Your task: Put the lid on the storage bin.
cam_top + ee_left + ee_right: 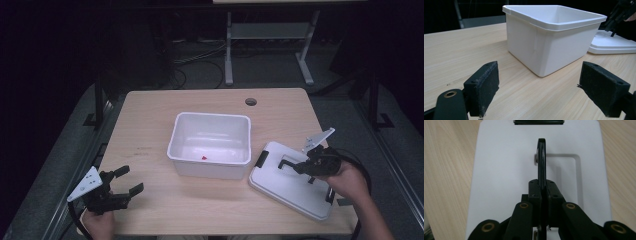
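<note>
The lid's [499, 170] near end is cut off by the bottom edge of the right gripper view, and its far clip [538, 122] is cropped by the top edge. The right gripper [541, 182] hides the lower part of the handle [541, 157] clamped between its pads. In the tub [210, 145], a small red thing [204, 158] is too small to identify. The left gripper view has the tub's wall hiding that floor, and its right edge crops the lid.
</note>
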`<state>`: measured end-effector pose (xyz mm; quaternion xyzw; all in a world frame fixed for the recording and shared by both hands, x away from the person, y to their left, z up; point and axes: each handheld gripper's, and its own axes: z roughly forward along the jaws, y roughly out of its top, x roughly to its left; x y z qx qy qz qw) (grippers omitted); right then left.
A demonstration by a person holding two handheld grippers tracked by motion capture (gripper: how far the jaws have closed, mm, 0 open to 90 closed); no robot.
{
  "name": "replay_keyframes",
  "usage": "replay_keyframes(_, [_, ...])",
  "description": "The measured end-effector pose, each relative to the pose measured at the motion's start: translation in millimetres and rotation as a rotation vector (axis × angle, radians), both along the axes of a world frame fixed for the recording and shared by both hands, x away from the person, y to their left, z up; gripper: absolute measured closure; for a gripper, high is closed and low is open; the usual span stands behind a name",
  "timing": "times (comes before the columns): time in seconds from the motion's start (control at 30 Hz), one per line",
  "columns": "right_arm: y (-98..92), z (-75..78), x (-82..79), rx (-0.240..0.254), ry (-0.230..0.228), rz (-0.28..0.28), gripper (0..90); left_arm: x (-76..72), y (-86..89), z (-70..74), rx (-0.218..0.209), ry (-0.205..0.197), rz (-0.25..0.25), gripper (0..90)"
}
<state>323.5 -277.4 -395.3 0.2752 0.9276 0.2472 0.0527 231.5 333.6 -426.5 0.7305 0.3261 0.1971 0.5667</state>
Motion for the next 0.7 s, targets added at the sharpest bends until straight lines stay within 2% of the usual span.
replay_keyframes(0.37, [-3.6, 11.9, -4.0, -0.002, -0.030, 0.014, 84.3, 0.0, 0.0, -0.1, 0.000, 0.001, 0.000, 15.7])
replay_keyframes(0.7, [-8.1, 29.1, -11.1, 0.003, -0.063, 0.030, 84.3, 0.1, -0.6, -0.1, 0.002, -0.001, -0.001, 15.7])
